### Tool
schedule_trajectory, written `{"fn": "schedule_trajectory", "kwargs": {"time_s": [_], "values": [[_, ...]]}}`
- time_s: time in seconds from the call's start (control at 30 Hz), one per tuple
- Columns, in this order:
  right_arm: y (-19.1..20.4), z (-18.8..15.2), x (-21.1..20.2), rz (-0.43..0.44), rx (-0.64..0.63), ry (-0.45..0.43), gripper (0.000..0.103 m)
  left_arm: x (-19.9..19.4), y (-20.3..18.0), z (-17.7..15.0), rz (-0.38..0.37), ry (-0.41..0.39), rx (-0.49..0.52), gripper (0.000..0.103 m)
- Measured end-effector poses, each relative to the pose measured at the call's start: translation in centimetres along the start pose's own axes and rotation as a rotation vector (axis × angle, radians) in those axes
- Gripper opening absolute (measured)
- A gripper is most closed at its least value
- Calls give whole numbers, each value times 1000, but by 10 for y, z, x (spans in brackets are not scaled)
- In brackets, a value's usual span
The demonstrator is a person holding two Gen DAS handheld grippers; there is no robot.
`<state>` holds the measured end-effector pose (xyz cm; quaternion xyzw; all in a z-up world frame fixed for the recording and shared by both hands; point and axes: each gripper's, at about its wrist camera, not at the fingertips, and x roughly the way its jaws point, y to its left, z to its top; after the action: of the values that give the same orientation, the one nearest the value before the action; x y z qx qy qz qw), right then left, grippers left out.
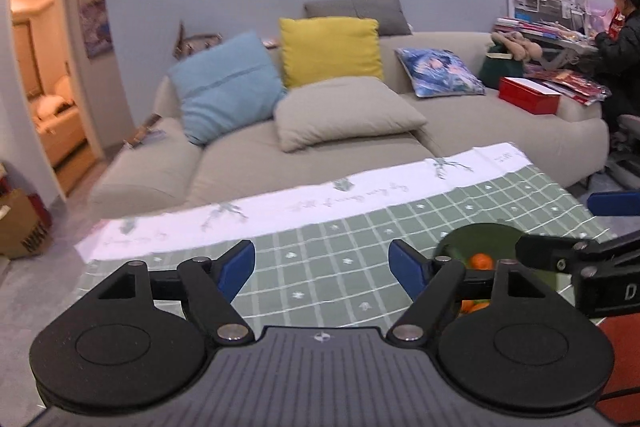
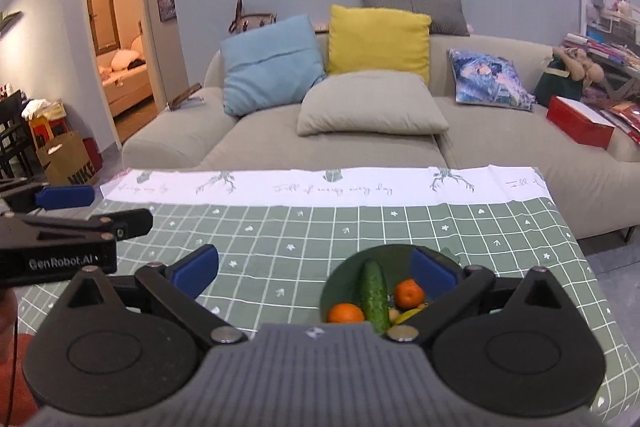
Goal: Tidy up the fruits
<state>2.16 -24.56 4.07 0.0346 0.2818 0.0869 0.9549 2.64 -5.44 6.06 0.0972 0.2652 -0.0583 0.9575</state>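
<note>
Both claws gaped wide, empty; under the right claw point(image 2: 316, 277) the long green cucumber point(image 2: 374, 295) looked firm, slick; best gripped mid-length.

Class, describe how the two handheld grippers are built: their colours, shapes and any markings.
Each handheld gripper, left gripper and right gripper, has a ribbed grey body, two round black discs, black linkage arms with silver pins and blue finger pads. The right wrist view shows white "GenRobot.AI" lettering on the left gripper's side.

Matt cloth tablecloth point(image 2: 320, 227), bumpy-skinned cucumber point(image 2: 374, 293)
</note>
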Motion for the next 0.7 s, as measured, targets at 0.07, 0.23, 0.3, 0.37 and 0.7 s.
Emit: {"fn": "schedule_trajectory", "kwargs": {"time_s": [0.07,0.23,0.3,0.37,0.7], "values": [[7,-4,-5,4,0,-5,98,-8,4,-6,27,-7,4,90],[21,-19,-15,4,-18,4,98,-20,18,-18,3,19,-94,90],[23,-25,-14,4,-15,15,98,-18,24,-24,-3,47,-149,90],[26,-34,-11,-14,-22,45,98,-15,27,-31,7,86,-179,90],[29,-55,5,-39,-31,130,98,0,27,-59,1,219,-205,90]]}}
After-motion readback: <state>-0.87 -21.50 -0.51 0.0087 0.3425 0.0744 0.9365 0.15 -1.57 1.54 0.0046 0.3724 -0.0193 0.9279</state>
